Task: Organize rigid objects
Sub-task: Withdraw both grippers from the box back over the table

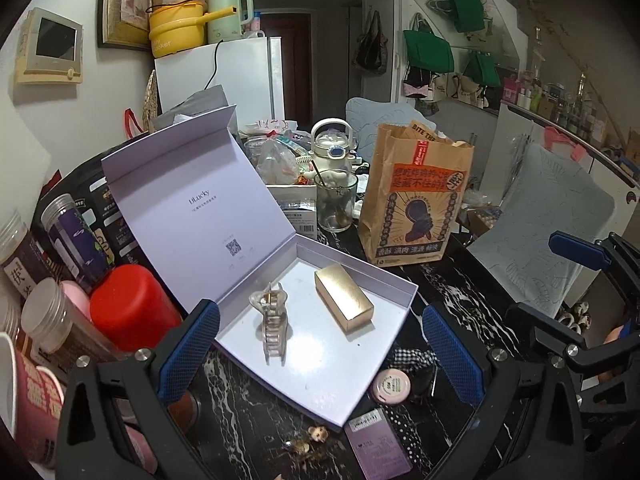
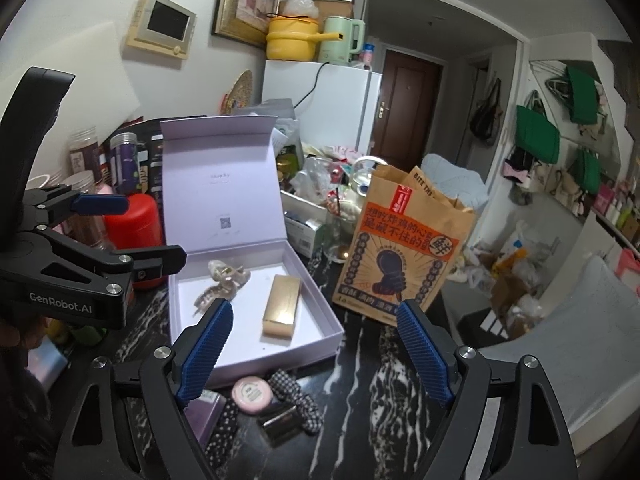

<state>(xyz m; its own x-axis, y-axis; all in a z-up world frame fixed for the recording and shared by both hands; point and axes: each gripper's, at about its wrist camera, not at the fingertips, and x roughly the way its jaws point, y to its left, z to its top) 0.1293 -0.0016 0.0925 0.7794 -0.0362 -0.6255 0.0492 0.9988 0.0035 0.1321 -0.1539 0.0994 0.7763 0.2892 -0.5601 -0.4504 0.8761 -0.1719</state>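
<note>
An open lilac gift box (image 1: pixel 394 282) (image 2: pixel 320 322) lies on the black marble table with its lid up. Inside lie a clear hair claw clip (image 1: pixel 272 322) (image 2: pixel 220 284) and a gold rectangular box (image 1: pixel 344 298) (image 2: pixel 282 304). My left gripper (image 1: pixel 320 354) is open and empty, just in front of the box. My right gripper (image 2: pixel 316 356) is open and empty, above the items in front of the box. A round pink compact (image 1: pixel 391 386) (image 2: pixel 252 395), a purple flat box (image 1: pixel 376 446), checkered scrunchies (image 2: pixel 294 394) and a small metallic case (image 2: pixel 280 424) lie on the table in front of the box.
A brown paper takeaway bag (image 1: pixel 416 208) (image 2: pixel 400 248) stands right of the box. A red jar (image 1: pixel 128 308), other jars and cups crowd the left. A glass (image 1: pixel 335 204) and kettle stand behind. A grey chair (image 1: pixel 540 232) is at right.
</note>
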